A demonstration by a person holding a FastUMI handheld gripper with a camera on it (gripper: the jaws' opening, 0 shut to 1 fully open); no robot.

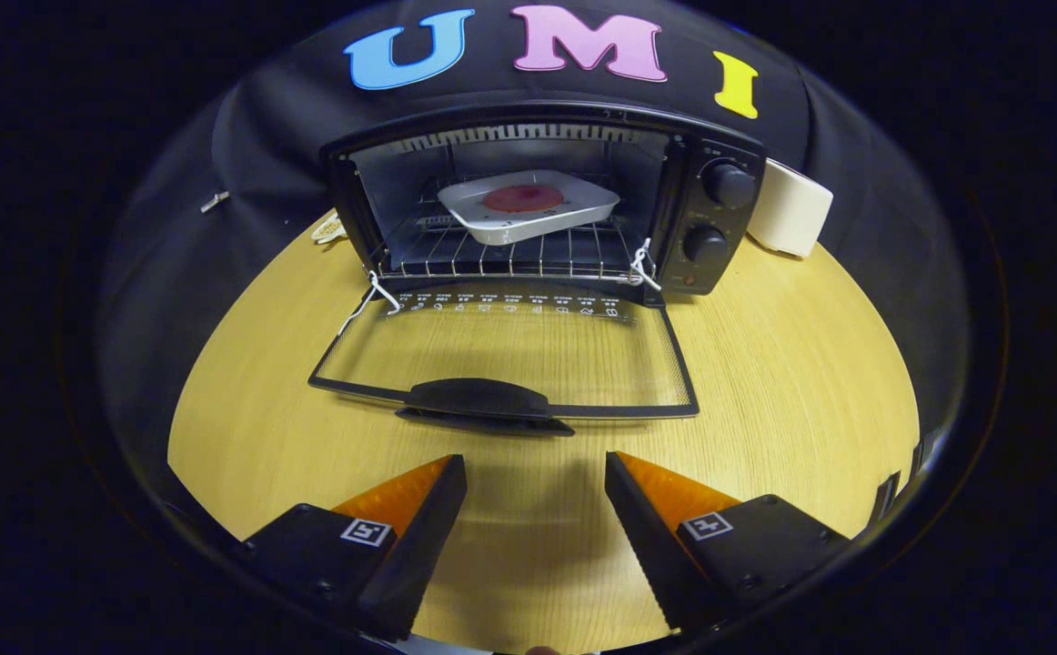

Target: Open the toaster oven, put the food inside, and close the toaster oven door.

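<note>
on the round wooden bench (765, 382), the black toaster oven (538, 205) stands open, its glass door (506, 355) folded flat. inside on the rack sits a white tray of red food (526, 198). the claw (536, 509) hovers spread and empty; only closing the door seems left.

Your gripper (536, 473): finger bases cut off below; the fingers stand apart on nothing. White container (790, 207) partly hidden behind the toaster oven (715, 218). Markings along the glass door (510, 350) too small to read. Pale object (328, 229) behind the oven's other side, unidentifiable.
</note>
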